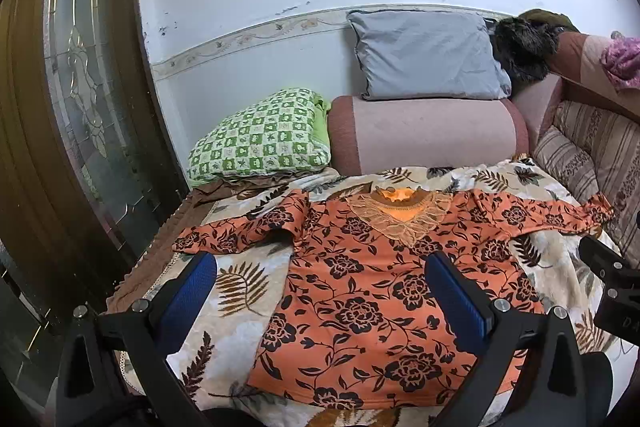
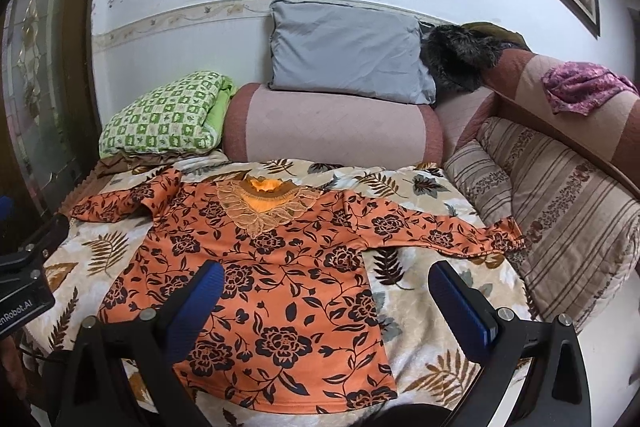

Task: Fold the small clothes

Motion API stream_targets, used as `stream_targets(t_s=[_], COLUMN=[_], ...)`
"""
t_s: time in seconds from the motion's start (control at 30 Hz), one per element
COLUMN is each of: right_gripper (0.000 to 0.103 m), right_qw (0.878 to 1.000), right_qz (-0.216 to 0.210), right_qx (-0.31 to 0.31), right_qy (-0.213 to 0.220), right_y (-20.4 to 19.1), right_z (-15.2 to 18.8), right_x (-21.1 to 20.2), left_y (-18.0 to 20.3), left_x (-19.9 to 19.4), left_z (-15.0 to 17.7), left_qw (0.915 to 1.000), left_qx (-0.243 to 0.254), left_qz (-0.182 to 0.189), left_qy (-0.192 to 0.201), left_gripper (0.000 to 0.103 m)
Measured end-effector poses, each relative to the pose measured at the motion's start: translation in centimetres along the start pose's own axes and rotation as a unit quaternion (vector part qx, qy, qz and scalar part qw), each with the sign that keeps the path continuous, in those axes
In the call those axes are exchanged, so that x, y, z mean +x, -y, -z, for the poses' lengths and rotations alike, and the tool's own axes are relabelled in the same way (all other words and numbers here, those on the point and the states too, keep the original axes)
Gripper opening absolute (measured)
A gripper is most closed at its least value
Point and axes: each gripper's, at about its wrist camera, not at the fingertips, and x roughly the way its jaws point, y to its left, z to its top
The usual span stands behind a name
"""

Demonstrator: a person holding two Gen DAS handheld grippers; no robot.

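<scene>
1. Right now your left hand-held gripper [image 1: 320, 291] is released, its blue pads [image 1: 192, 291] spread wide and holding nothing; it hangs above the shirt's lower left part.
2. Your right hand-held gripper [image 2: 324, 299] is released too, jaws wide apart and empty, above the shirt's lower right edge.
3. You have the shirt [image 1: 360, 299] lying flat and face up on the leaf-print blanket [image 1: 240, 291], which covers the sofa seat. It is orange with black flowers.
4. Its lace collar [image 1: 400, 215] points toward the sofa's armrest [image 1: 424, 131], and its hem lies nearest you.
5. Both sleeves are spread out sideways: the left sleeve [image 1: 236, 231] reaches toward the blanket's brown edge, and the right sleeve [image 2: 444, 231] ends just beside the striped cushions [image 2: 560, 211].
6. From the left wrist view you can see part of the right gripper's black body at the far right edge; from the right wrist view the left one shows at the far left.
7. Behind the shirt, a green checked pillow [image 1: 260, 139] lies beside the armrest, and a grey pillow [image 1: 424, 55] leans on the wall on top of the armrest.
8. A purple cloth [image 2: 580, 87] is draped over the sofa back at your right.
</scene>
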Motion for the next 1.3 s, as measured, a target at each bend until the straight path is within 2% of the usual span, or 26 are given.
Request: stream_targets(t_s=[0.2, 0.57, 0.8, 0.93, 1.0, 1.07, 1.1, 1.13, 1.2, 1.3], right_gripper=[0.103, 0.103, 0.103, 0.103, 0.103, 0.103, 0.103, 0.103, 0.103, 0.103], right_qw=[1.000, 1.000, 0.999, 0.998, 0.997, 0.996, 0.995, 0.992, 0.986, 0.974], right_qz=[-0.009, -0.015, -0.010, -0.015, -0.016, -0.015, -0.016, -0.020, -0.021, -0.014], right_qx=[0.006, -0.009, -0.015, -0.009, 0.003, 0.024, 0.040, 0.062, 0.113, 0.197], right_qy=[-0.004, -0.018, -0.034, -0.054, -0.070, -0.086, -0.095, -0.106, -0.119, -0.111], right_y=[0.4, -1.2, -1.9, -1.5, -0.4, 1.3, 2.5, 4.1, 7.8, 15.1], right_z=[0.3, 0.7, 1.2, 1.8, 2.3, 2.8, 3.1, 3.4, 4.2, 5.6], right_x=[0.3, 1.5, 3.2, 4.9, 6.5, 8.2, 9.2, 10.4, 12.6, 15.3], left_y=[0.4, -0.6, -1.2, -2.0, -2.5, -3.1, -3.4, -3.6, -3.8, -4.1], left_x=[0.0, 1.3, 3.3, 5.8, 7.7, 10.6, 12.1, 13.1, 14.7, 16.6], left_z=[0.1, 0.7, 1.6, 2.5, 3.1, 4.2, 5.0, 5.6, 6.8, 7.5], left_qw=[1.0000, 0.9999, 0.9995, 0.9973, 0.9932, 0.9819, 0.9744, 0.9706, 0.9666, 0.9656], left_qx=[0.008, -0.002, -0.008, -0.026, -0.042, -0.068, -0.082, -0.090, -0.102, -0.121], left_qz=[-0.004, -0.005, -0.003, 0.018, 0.040, 0.074, 0.084, 0.083, 0.068, 0.062], left_qy=[-0.003, -0.012, -0.030, -0.067, -0.101, -0.161, -0.191, -0.207, -0.225, -0.221], left_gripper=[0.103, 0.103, 0.103, 0.103, 0.103, 0.103, 0.103, 0.103, 0.103, 0.103])
